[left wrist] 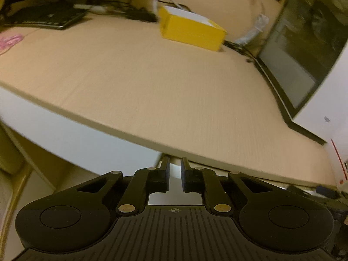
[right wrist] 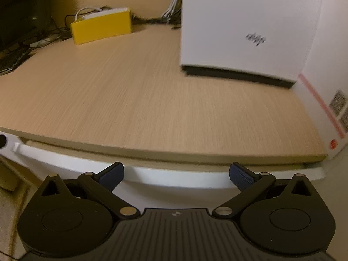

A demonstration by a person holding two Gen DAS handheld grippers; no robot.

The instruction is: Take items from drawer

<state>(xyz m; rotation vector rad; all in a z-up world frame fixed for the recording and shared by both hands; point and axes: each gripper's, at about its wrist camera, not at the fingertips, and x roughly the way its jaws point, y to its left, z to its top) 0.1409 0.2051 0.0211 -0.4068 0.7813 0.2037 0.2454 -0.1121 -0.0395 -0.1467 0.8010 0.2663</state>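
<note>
A white drawer front (left wrist: 71, 139) runs just under the front edge of the wooden desk (left wrist: 152, 87). My left gripper (left wrist: 175, 163) reaches up to that edge. Its jaws stand almost together, with a narrow white piece of the drawer front between the pads. In the right wrist view the same white drawer front (right wrist: 65, 158) lies below the desk (right wrist: 130, 97). My right gripper (right wrist: 176, 174) is open wide in front of it, with nothing between its blue pads (right wrist: 113, 174). The drawer's inside is hidden in both views.
A yellow box (left wrist: 191, 32) (right wrist: 102, 28) sits at the back of the desk among cables. A dark screen (left wrist: 304, 43) stands on the right, seen from behind as a white panel (right wrist: 243, 26). A white carton (right wrist: 322, 91) is at the far right, and a dark keyboard (left wrist: 47, 17) at the back left.
</note>
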